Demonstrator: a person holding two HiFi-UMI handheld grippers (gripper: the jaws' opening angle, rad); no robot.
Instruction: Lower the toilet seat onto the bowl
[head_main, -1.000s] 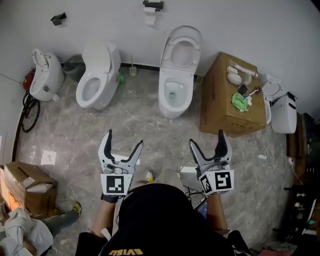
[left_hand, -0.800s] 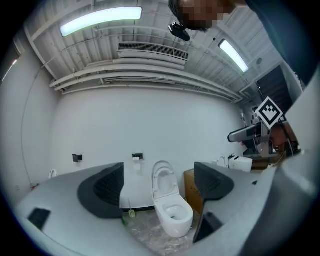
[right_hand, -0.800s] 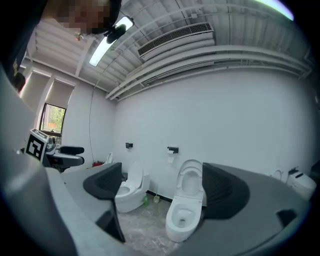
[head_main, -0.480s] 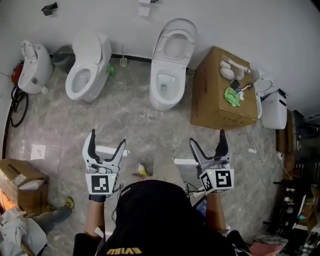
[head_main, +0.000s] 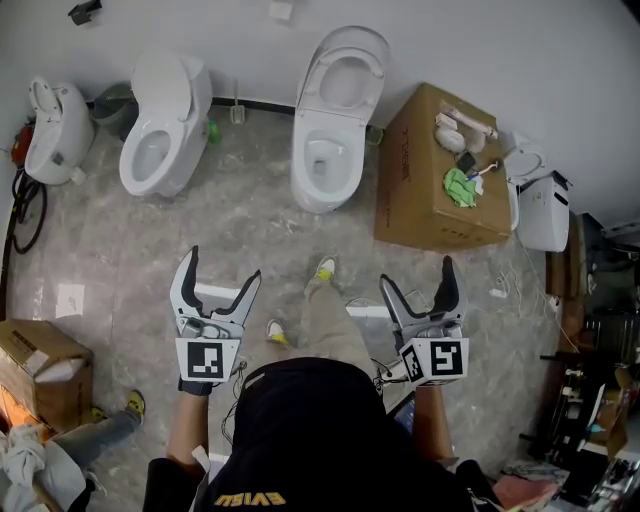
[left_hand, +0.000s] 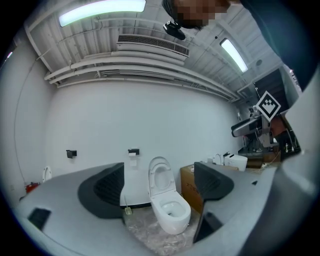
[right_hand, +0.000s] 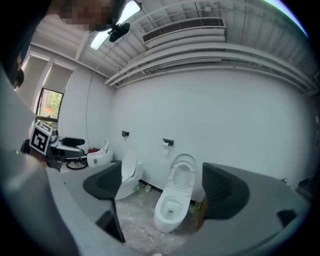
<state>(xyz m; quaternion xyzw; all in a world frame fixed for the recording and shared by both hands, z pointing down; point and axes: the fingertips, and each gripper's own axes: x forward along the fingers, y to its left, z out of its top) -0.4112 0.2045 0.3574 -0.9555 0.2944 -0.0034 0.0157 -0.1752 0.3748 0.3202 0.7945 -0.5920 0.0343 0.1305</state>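
Foot (head_main: 325, 268) stepped toward toilet (head_main: 322, 195); box (head_main: 415, 190) print illegible.

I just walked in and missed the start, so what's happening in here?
A person faces a toilet whose seat is upright against the wall, not yet lowered. They hold a left hand-held gripper and a right hand-held gripper, both open, empty and well short of the toilet. The right one's jaws have just been opening, with nothing between them. A cardboard box stands beside the toilet.
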